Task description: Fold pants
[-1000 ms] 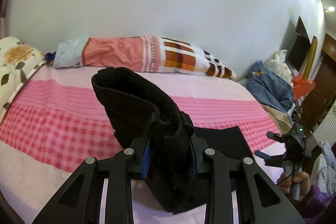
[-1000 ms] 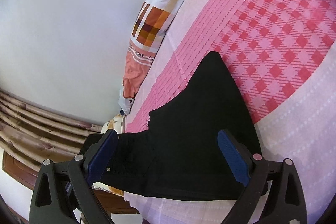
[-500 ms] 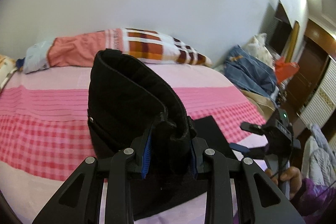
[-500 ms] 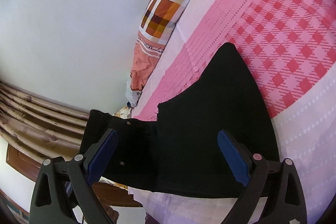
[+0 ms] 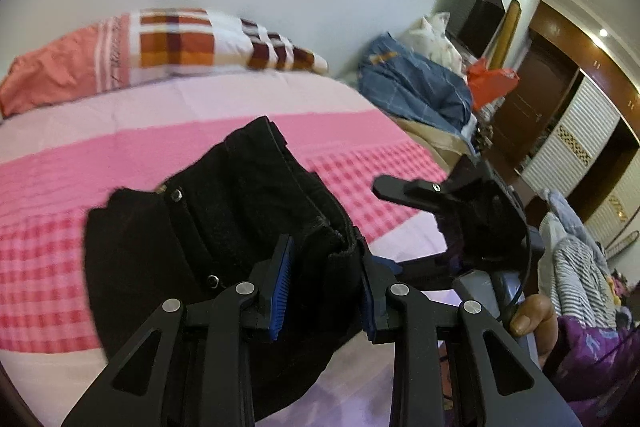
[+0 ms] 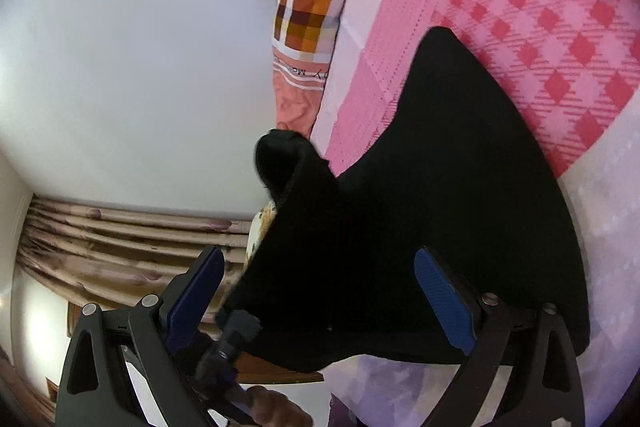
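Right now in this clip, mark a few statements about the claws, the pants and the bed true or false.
1. The left claw is shut on the black pants. True.
2. The right claw is clamped on the pants. False: its pads stand wide apart, gripping nothing.
3. The pants lie on a pink checked bedspread. True.
4. The pants are blue denim. False: they are black.
5. A plaid pillow lies along the wall. True.

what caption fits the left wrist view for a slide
Left gripper shut on the waistband of black pants, carrying it over the pink bed toward the open right gripper.
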Motion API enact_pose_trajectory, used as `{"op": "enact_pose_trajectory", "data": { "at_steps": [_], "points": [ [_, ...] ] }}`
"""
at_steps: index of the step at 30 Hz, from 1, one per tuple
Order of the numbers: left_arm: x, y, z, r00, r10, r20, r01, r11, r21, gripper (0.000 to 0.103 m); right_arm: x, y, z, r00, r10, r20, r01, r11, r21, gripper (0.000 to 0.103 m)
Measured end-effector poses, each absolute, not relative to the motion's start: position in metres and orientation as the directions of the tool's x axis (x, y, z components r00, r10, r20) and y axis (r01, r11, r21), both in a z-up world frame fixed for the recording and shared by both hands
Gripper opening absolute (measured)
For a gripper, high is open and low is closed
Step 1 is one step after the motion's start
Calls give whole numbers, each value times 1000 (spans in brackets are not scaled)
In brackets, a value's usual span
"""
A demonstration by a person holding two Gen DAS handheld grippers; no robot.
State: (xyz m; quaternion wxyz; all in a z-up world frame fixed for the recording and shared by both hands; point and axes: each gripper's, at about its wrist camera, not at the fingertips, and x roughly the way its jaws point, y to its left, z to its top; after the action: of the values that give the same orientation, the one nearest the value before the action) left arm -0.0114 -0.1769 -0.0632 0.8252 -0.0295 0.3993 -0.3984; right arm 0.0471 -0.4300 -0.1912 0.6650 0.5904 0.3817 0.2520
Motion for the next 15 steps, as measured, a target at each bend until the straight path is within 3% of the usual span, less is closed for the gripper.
{"op": "enact_pose_trajectory", "data": {
  "at_steps": [8,13,15],
  "points": [
    [-11,-185,-82,283,-683,-673,660,648,-380,31,61,-419,-199,544,819,-182,135,129,982,96],
    [-19,-182,-74,244,-731,-638,682,597,-423,43,74,-409,-199,501,834,-231,155,176,972,97],
    [-25,-178,-62,289,-729,-621,700,604,-382,54,77,-405,-199,491,837,-240,149,190,970,97]
  ]
}}
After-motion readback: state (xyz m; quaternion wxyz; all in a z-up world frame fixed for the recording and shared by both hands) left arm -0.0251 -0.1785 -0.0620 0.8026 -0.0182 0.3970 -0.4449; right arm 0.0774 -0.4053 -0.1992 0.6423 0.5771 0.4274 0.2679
